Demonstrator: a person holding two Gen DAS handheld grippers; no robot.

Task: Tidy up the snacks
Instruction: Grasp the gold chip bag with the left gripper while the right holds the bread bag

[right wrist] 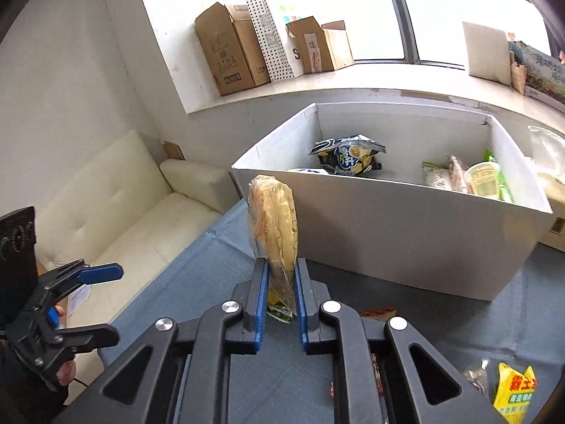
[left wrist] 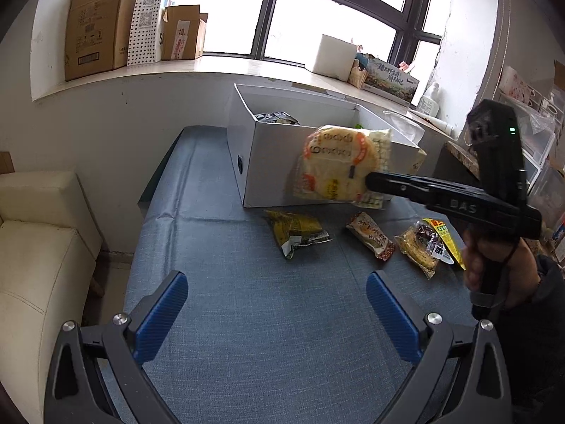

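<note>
Between the blue pads of the right tool (right wrist: 279, 282) stands a flat pancake packet (right wrist: 273, 219), pinched at its lower edge and held upright above the desk (left wrist: 247, 300). From the left wrist view the same packet hangs in the air just in front of the near wall of the white box (left wrist: 268, 162), not yet over its rim.

Inside the box, seen from the right wrist view, a dark chip bag (right wrist: 348, 155) lies toward the far left, and some pale packets with a clear cup (right wrist: 482, 176) lie at the right. Three snacks are left on the blue desk near the box: a yellow-green bag (left wrist: 295, 231), a brown wrapped cake (left wrist: 370, 235) and a yellow bread packet (left wrist: 425, 245).

The left tool (left wrist: 277, 312) is spread wide, holds nothing, and hovers low over the near part of the desk.

I judge that the step in hand is carrying the pancake packet to the box. The next move probably needs a lift above the near wall, then a move forward over a free place in the middle, and only then the opening of the tool, because the packet is thin and can catch on the rim.
</note>
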